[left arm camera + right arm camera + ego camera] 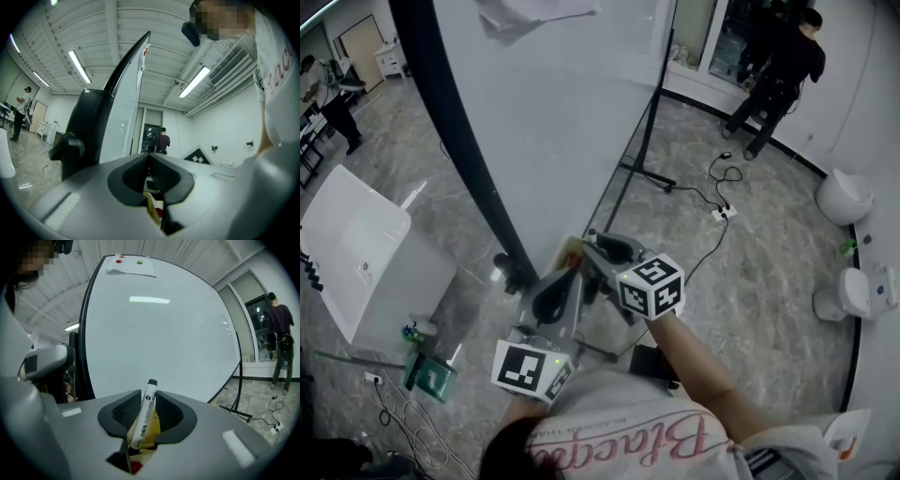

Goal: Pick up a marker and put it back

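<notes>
A white marker (144,416) with a black cap stands tilted between the jaws of my right gripper (147,397). It leans on the left pad, and a gap shows on its right side, so the jaws are open around it. The gripper points at the big whiteboard (154,329), close in front of it. In the head view the right gripper (605,248) is held up by the whiteboard (553,112) at its lower edge. My left gripper (149,157) is shut with nothing in it and sits just left of the right one (551,298).
A sheet of paper (129,268) is pinned at the top of the board. The board's stand foot (647,173) and a cable (722,202) lie on the floor to the right. A white table (366,253) stands at the left. One person (778,66) stands far back.
</notes>
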Demonstrator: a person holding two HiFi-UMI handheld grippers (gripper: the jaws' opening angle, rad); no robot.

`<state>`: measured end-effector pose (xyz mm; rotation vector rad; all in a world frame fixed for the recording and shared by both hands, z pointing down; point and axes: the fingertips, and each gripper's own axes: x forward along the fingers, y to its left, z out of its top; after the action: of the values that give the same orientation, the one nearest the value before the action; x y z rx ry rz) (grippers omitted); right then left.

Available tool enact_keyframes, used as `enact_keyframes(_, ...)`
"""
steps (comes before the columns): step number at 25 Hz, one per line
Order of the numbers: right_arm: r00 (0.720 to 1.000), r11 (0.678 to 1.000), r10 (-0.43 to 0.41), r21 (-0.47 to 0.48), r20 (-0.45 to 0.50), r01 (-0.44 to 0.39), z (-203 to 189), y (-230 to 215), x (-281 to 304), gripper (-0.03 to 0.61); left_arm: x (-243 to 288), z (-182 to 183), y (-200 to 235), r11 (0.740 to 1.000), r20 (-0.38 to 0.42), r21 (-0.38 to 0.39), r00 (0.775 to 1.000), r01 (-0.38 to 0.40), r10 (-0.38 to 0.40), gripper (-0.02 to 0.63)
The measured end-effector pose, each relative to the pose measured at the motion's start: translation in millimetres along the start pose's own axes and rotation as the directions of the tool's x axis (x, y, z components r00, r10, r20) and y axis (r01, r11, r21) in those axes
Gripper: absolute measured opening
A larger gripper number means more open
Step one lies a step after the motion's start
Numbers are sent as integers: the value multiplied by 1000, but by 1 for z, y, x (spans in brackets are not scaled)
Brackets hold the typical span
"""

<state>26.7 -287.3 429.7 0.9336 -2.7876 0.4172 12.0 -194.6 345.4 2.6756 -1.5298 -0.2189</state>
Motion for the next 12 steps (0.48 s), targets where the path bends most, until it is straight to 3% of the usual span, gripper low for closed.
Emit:
enact_keyframes(5,999,998,-46,-43,-26,45,-4,-11,8,109,-1,1,-3,1000,1,14,1000,10,-10,-2)
enact_keyframes(12,999,997,-37,-62,-34,35,-1,-17,14,180,0,1,-3,1000,4,13,1000,18,-18,-2)
